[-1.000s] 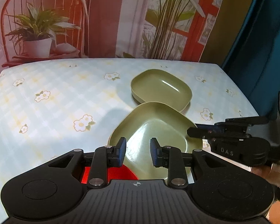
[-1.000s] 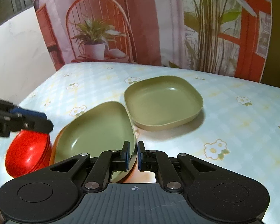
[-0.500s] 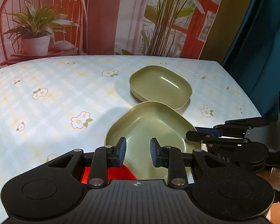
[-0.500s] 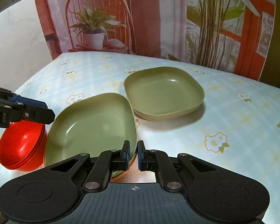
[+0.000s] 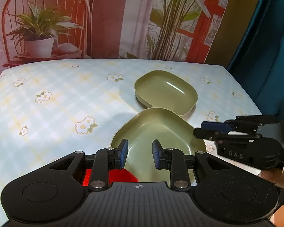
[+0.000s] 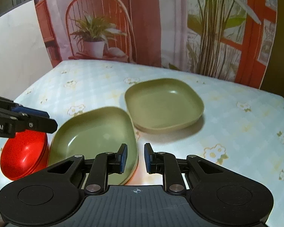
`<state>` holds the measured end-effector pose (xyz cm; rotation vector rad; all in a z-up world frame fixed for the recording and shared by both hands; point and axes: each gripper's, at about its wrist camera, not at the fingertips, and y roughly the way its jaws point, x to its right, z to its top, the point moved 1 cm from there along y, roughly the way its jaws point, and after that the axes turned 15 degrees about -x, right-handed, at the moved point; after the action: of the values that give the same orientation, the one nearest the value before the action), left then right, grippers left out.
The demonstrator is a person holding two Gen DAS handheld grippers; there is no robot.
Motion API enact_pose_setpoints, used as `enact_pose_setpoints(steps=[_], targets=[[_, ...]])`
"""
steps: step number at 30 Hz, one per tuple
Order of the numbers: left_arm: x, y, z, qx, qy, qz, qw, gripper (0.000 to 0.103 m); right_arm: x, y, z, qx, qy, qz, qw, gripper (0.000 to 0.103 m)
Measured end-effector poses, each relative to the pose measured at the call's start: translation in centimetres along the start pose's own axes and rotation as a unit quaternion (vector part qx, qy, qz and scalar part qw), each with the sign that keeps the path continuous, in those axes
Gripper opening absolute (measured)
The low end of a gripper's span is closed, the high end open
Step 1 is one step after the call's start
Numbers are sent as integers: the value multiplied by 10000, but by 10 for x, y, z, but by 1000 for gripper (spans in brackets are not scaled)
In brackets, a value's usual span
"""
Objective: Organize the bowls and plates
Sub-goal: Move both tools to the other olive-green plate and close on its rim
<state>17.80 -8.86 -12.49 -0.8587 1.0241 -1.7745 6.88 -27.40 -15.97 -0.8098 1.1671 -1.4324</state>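
- My right gripper (image 6: 135, 158) has its jaws parted a little and holds nothing; it hangs over the near corner of the green plate (image 6: 96, 132)
- My left gripper (image 5: 138, 156) stands wider open and empty, above the same plate, with the red bowls (image 6: 24, 157) just to its left
- That near plate seems to sit on an orange rim, so I judge it already stacked; the second green plate (image 6: 163, 106) lies flat on the flowered tablecloth (image 6: 236, 136), just beyond it, edges nearly touching
- I judge the next job is bringing the far plate onto the stack: I should take its rim square between the pads, lift it clear of the near plate's edge, and set it down level so the corners line up
- Writing: "DAS" shows on the right gripper's side from my left camera; a mirrored scrap ending "AI" shows on the left one
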Motion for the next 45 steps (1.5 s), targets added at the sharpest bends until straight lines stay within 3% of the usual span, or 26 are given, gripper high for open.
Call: enact_pose_setpoints(steps=[18, 27, 40, 45], targets=[[2, -1, 43, 346, 38, 85, 9994, 29, 58, -28, 43, 607, 345, -231, 9973, 32], [0, 7, 75, 434, 1, 149, 9989, 30, 78, -22, 62, 713, 374, -317, 9962, 35], [0, 58, 100, 82, -134, -7, 9999, 35, 102, 16, 64, 482, 573, -269, 9968, 36], [-11, 82, 109, -121, -424, -149, 9989, 35, 109, 32, 66, 411, 664, -227, 9967, 36]])
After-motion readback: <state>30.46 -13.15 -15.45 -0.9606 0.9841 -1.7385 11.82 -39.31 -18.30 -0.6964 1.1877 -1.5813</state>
